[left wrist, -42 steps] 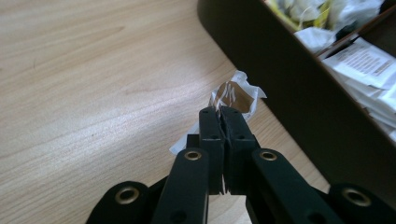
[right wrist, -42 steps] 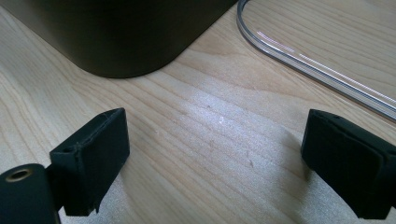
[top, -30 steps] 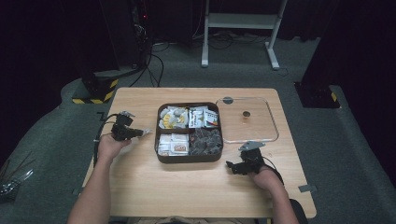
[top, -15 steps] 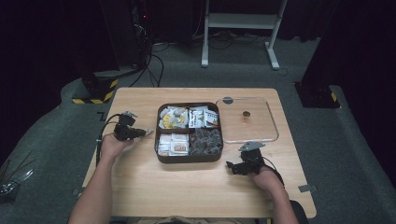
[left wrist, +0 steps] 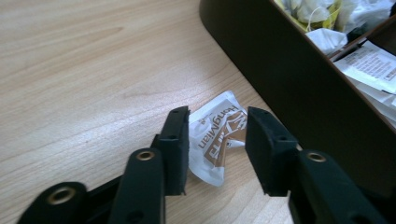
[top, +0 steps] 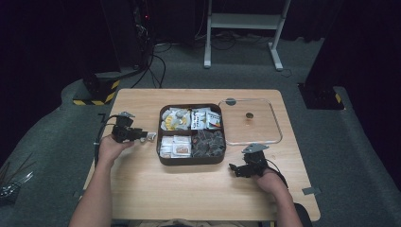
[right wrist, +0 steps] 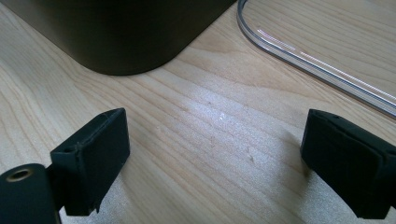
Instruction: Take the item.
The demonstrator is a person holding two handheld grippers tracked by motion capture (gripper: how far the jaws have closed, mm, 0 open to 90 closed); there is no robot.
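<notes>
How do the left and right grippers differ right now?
The left gripper has its jaws narrowly spread around a white sachet lying on the table; the right gripper has its jaws wide apart over bare wood. The left sits beside the brown tray, the right near the tray's corner and the clear lid. Both sit low.

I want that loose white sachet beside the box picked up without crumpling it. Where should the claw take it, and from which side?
Take the white sachet across its short width, near the middle, coming from the open table side, away from the dark box. It lies flat by the box wall, so that side is blocked. The left claw already straddles it, jaws open on either side, which looks like a workable line.
</notes>
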